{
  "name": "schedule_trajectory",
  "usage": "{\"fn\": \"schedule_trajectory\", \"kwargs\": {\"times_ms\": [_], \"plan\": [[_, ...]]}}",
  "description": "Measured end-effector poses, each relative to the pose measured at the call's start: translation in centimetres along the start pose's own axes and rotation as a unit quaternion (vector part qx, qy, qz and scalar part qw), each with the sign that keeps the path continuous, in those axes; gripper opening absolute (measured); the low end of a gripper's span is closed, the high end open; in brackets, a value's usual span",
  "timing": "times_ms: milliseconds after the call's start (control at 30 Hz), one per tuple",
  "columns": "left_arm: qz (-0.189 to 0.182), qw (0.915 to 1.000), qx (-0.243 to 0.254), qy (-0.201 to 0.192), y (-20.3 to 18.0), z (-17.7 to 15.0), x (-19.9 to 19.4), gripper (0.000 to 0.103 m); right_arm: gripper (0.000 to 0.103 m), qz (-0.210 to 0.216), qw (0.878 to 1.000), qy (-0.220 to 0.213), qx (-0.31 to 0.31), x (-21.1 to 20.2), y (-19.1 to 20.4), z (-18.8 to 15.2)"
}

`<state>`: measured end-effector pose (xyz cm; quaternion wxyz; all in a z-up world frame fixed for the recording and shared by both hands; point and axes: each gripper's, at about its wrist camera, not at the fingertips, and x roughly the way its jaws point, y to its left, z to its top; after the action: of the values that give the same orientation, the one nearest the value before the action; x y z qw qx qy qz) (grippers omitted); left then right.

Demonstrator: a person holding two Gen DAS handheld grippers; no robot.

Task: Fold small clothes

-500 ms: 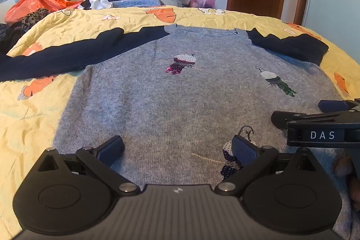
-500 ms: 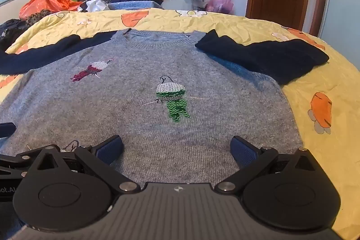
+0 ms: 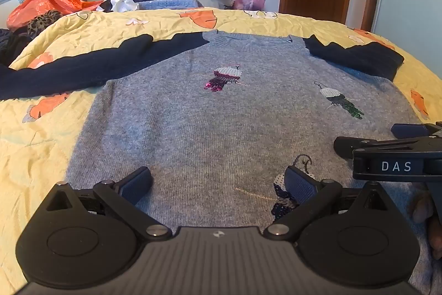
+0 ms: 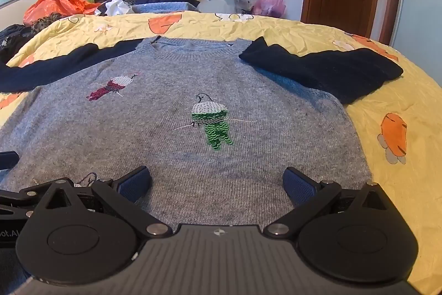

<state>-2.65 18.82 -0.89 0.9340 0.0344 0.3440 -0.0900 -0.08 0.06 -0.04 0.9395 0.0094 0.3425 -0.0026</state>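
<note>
Left tool [image 3: 218,184] jaws spread wide, right tool [image 4: 218,183] likewise, side by side, level

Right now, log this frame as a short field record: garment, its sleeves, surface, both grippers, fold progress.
garment: grey sweater, spread flat, front up
sleeves: navy; left sleeve stretched out, right sleeve bunched
surface: yellow bedspread
left gripper: open, over the hem, empty
right gripper: open, over the hem, empty
fold progress: none visible yet
</note>
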Motion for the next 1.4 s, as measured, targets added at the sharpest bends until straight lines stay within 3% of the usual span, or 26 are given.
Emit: {"fn": "schedule_trajectory", "kwargs": {"times_ms": [500,667,967,1067,1167,1233,1400], "plan": [[0.000,1.0000,0.000,-0.001,0.0,0.0,0.0,0.103,0.103,0.002,1.000,-0.001,-0.007,-0.5,-0.2,-0.2],[0.000,1.0000,0.000,-0.001,0.1,0.0,0.0,0.103,0.103,0.050,0.997,0.007,-0.053,-1.8,-1.6,-1.1],[0.000,1.0000,0.000,-0.001,0.1,0.0,0.0,0.103,0.102,0.070,0.993,0.053,-0.084,-6.1,-7.9,-3.4],[0.000,1.0000,0.000,-0.001,0.1,0.0,0.0,0.103,0.100,0.064,0.993,0.069,-0.065,-8.3,-11.3,-4.0],[0.000,1.0000,0.000,-0.001,0.1,0.0,0.0,0.103,0.103,0.037,0.999,0.001,-0.002,-11.0,-15.5,-3.0],[0.000,1.0000,0.000,-0.001,0.1,0.0,0.0,0.103,0.103,0.018,0.996,-0.062,0.061,-11.8,-18.4,-1.7],[-0.001,1.0000,-0.001,-0.001,0.1,0.0,0.0,0.103,0.103,0.020,0.965,-0.136,0.225,-8.1,-25.6,2.0]]}}
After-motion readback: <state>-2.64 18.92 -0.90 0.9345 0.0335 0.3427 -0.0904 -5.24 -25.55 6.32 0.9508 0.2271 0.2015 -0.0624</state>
